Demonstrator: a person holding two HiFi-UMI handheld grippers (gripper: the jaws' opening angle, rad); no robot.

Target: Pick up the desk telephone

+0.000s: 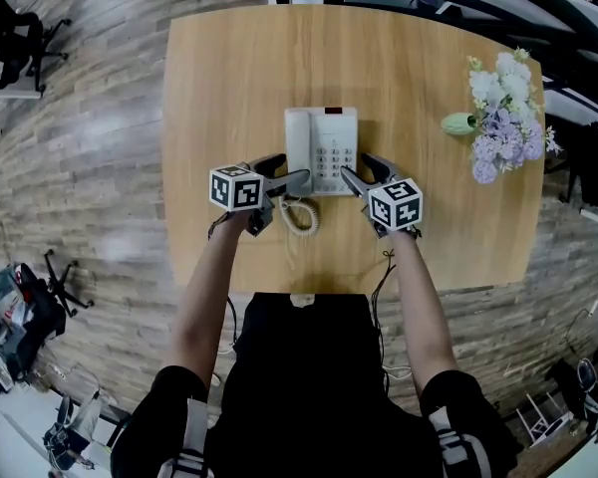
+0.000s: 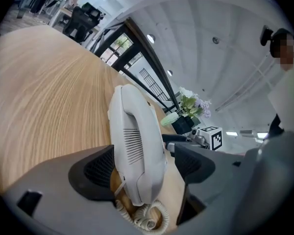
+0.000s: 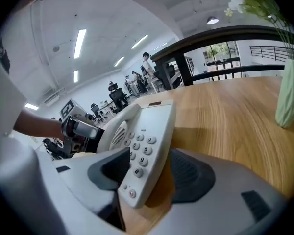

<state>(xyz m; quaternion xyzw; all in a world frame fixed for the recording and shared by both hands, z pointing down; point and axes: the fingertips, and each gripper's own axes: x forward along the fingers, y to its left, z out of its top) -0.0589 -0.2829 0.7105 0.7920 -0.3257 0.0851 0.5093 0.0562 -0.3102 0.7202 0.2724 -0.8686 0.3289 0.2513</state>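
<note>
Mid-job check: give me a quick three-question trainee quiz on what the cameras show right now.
1. True or false: the telephone lies flat on the table with its handset on the cradle.
2. What stands between the jaws of the left gripper? A) the handset B) a mug C) nothing
3. Fill in: in the head view, the flowers stand to the telephone's ____.

Key: 1 true; 2 A; 3 right.
</note>
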